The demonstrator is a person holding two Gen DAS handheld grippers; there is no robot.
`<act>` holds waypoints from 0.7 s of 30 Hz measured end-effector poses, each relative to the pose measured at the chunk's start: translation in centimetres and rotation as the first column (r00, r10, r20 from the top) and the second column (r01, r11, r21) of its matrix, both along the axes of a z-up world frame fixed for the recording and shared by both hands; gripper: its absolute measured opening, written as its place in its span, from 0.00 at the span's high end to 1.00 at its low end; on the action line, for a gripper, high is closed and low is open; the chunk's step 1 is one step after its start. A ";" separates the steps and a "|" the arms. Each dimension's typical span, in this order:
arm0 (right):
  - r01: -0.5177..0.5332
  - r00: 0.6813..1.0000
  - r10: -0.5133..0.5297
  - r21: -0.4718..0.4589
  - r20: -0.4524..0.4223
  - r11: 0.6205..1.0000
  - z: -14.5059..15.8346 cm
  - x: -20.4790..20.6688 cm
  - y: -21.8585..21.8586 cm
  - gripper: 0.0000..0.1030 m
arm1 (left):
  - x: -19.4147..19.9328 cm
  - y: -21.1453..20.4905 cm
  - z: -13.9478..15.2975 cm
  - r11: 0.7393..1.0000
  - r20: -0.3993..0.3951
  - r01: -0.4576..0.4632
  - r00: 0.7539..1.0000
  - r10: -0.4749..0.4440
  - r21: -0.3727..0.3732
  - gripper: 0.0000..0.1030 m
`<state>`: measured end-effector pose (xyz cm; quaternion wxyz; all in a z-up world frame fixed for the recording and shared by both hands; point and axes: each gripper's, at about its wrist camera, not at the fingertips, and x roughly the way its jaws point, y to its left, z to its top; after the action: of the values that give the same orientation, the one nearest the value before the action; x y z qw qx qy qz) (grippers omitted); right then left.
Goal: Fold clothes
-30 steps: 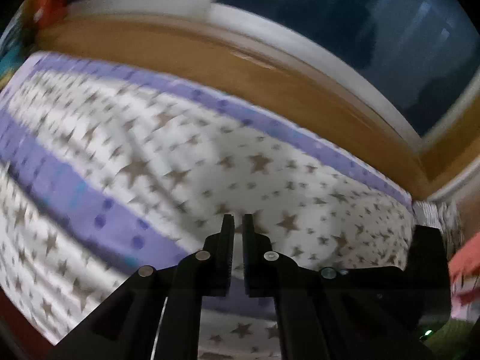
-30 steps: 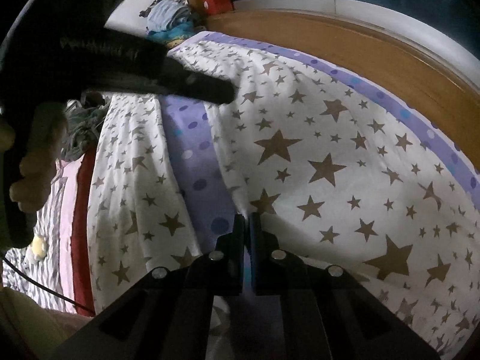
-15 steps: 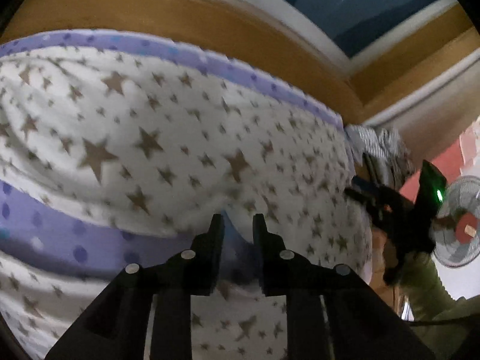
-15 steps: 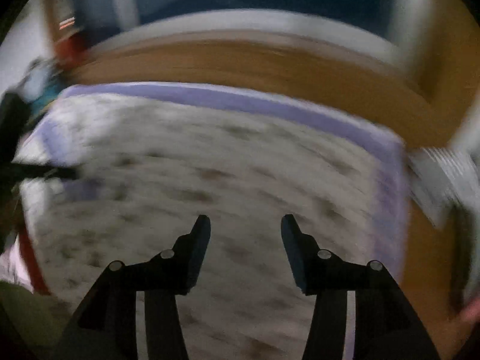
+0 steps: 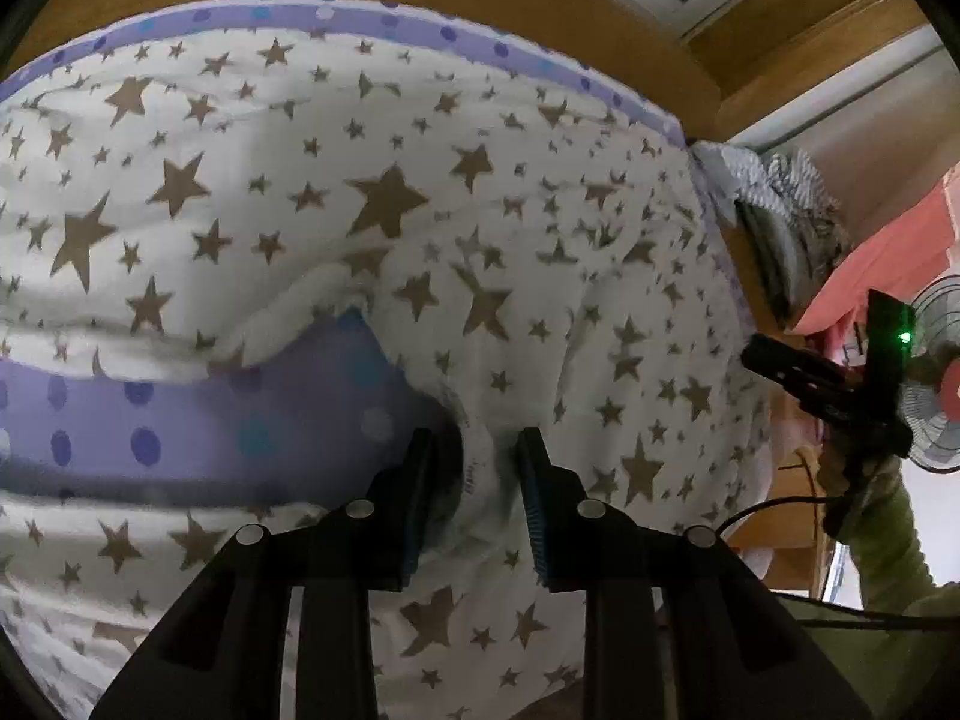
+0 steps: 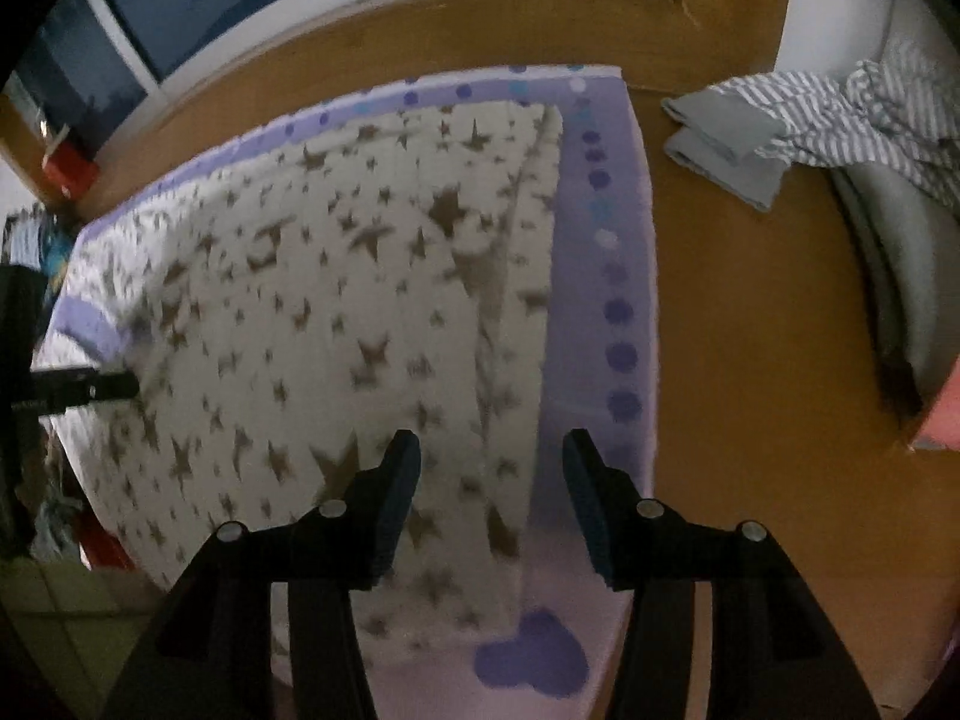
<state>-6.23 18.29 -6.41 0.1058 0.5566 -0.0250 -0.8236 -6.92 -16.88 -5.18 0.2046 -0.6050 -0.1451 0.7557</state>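
Note:
A white star-print cloth (image 5: 390, 210) with a purple dotted border (image 5: 180, 420) lies folded on a wooden platform. My left gripper (image 5: 474, 450) points down at it. Its jaws are opening, with a raised fold of the white cloth between them and the pads not pressing on it. In the right wrist view the same cloth (image 6: 330, 300) fills the middle, its purple edge (image 6: 606, 300) running down the right side. My right gripper (image 6: 491, 444) hangs above that edge. Its jaws are opening wide with nothing held. Each gripper shows in the other's view: the right gripper (image 5: 828, 372), the left gripper (image 6: 78, 390).
Bare wooden platform (image 6: 750, 330) lies to the right of the cloth. A grey folded piece (image 6: 720, 144) and a striped garment (image 6: 852, 102) lie at its far right. A fan (image 5: 936, 384) and a green sleeve (image 5: 888, 552) are at the right edge. A window runs behind.
Both grippers were shut a second ago and now stand open. The right one swung to the cloth's right edge. The left one moved along the cloth and tilted further down.

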 end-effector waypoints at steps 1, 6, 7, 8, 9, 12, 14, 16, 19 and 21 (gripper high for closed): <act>0.001 1.000 -0.001 -0.002 0.003 1.000 -0.1 0.1 0.1 0.48 | 0.0 -0.1 0.0 1.000 0.001 -0.008 1.000 0.008 0.002 0.74; -0.005 0.999 0.009 -0.085 0.042 0.996 -0.2 0.6 0.2 0.48 | 0.4 -0.6 0.5 0.998 -0.010 -0.043 0.999 0.042 -0.037 0.73; -0.016 0.999 0.021 -0.094 0.048 0.995 -0.2 0.8 0.0 0.48 | 0.4 -0.7 0.7 0.998 -0.014 -0.047 0.999 0.046 -0.050 0.73; -0.025 0.998 0.030 -0.095 0.056 0.995 -0.2 1.2 -0.2 0.47 | 0.5 -0.9 0.7 0.997 -0.015 -0.053 0.999 0.052 -0.056 0.73; -0.032 0.997 0.038 -0.087 0.065 0.996 -0.3 1.5 -0.4 0.47 | 0.6 -1.1 0.7 0.997 -0.013 -0.061 0.998 0.061 -0.054 0.72; -0.060 0.994 0.065 -0.059 0.091 0.996 -0.7 2.1 -1.2 0.46 | 0.7 -1.6 0.5 0.995 -0.007 -0.086 0.996 0.086 -0.046 0.68; -0.066 0.994 0.070 -0.047 0.089 0.997 -0.9 2.4 -1.3 0.46 | 0.7 -1.5 0.2 0.996 0.004 -0.091 0.996 0.091 -0.025 0.67; -0.061 0.995 0.063 -0.029 0.078 0.998 -0.9 2.2 -1.7 0.46 | 0.6 -1.1 -0.1 0.997 0.008 -0.081 0.997 0.081 0.003 0.66; -0.071 0.995 0.068 0.043 0.070 0.997 -0.8 2.0 -1.8 0.81 | 0.5 -0.5 0.0 0.995 -0.002 -0.054 0.999 0.054 0.086 0.70; -0.042 0.996 0.042 -0.003 0.078 0.999 -0.1 2.0 -0.9 0.82 | 0.5 -0.1 0.3 0.993 0.008 -0.039 0.999 0.038 0.110 0.77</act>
<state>-4.20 17.38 -6.47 0.1226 0.5885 -0.0181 -0.7990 -6.39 -16.93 -4.91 0.2225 -0.5920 -0.1987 0.7487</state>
